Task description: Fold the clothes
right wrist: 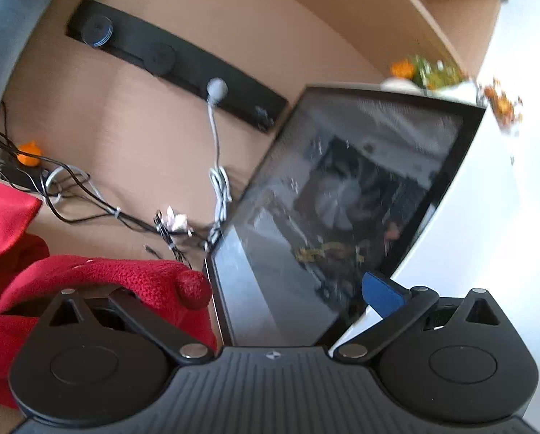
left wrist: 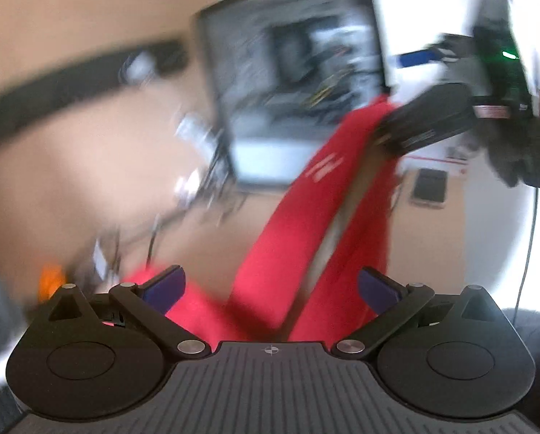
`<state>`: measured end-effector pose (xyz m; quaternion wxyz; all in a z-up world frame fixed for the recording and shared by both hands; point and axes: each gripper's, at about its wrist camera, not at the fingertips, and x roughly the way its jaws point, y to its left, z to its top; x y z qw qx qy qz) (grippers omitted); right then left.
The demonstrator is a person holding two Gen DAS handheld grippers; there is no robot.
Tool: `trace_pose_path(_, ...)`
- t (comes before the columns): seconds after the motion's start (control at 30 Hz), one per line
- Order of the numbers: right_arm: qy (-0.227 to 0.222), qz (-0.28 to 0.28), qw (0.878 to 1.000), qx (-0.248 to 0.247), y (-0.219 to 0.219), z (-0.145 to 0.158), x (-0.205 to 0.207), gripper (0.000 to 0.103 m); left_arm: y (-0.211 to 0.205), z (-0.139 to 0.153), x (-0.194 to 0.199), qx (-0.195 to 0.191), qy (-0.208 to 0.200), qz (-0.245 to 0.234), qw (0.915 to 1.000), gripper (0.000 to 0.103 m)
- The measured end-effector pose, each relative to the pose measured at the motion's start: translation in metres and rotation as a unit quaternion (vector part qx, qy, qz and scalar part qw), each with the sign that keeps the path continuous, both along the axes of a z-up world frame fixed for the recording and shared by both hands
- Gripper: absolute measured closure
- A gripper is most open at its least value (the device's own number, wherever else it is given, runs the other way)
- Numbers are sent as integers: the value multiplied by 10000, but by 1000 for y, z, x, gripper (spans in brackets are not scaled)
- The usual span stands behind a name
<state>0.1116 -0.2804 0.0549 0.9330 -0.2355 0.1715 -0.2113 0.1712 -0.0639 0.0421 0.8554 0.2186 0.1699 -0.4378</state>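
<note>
A red garment hangs stretched in the air in the left wrist view, running from between my left gripper's fingers up to the right gripper, which is seen from outside at the upper right. My left gripper is open, its blue pads wide apart, with red cloth lying between them. In the right wrist view the red garment drapes over the left finger and hides its pad. My right gripper has its jaws spread wide; the right blue pad is bare. The left view is blurred.
A glass-sided computer case stands on the wooden desk, close ahead of the right gripper. Tangled cables, a white cable, a black strip, an orange object and a phone are around.
</note>
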Motion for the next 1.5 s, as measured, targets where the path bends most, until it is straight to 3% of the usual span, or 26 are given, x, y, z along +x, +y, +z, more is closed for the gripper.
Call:
trace_pose_path(0.1,-34,76,10000,-19,5,4,-1,0,-32,-2,-8,94,-353,-235,9991,0)
trace_pose_path(0.2,-35,95,9999,13,6,5,-3,0,-53,-13,-3,90,-317,-435,9985,0)
trace_pose_path(0.33,-102,168,9997,-122,14,5,-7,0,-70,-28,6,281,-197,-719,9968,0)
trace_pose_path(0.5,-171,202,9992,-287,19,3,-6,0,-48,-26,22,419,346,-424,9976,0)
trace_pose_path(0.63,-241,275,9991,-224,21,3,0,0,10,6,31,-91,934,247,9953,0)
trace_pose_path(0.7,-280,331,9988,-241,23,2,4,0,40,23,35,-617,1457,517,9860,0)
trace_pose_path(0.77,-322,382,9984,-280,26,1,9,0,64,36,35,-1172,1959,700,9711,0)
trace_pose_path(0.9,-377,379,9982,-286,30,-2,18,0,71,39,23,-1502,1711,928,9693,0)
trace_pose_path(0.97,-355,323,9983,-322,30,-2,20,0,55,29,9,-994,1027,1138,9832,0)
trace_pose_path(1.03,-309,263,9986,-338,29,-1,19,0,41,19,-3,-576,721,1147,9891,0)
trace_pose_path(1.23,-90,68,9996,-267,15,-5,1,0,-16,5,-25,-42,296,55,9995,0)
trace_pose_path(1.37,-54,-85,9999,-111,9,-13,-9,0,-63,-4,-35,161,-125,-637,9978,0)
trace_pose_path(1.5,-101,-147,9998,-22,8,-18,-18,0,-100,-25,-17,593,-373,-910,9934,0)
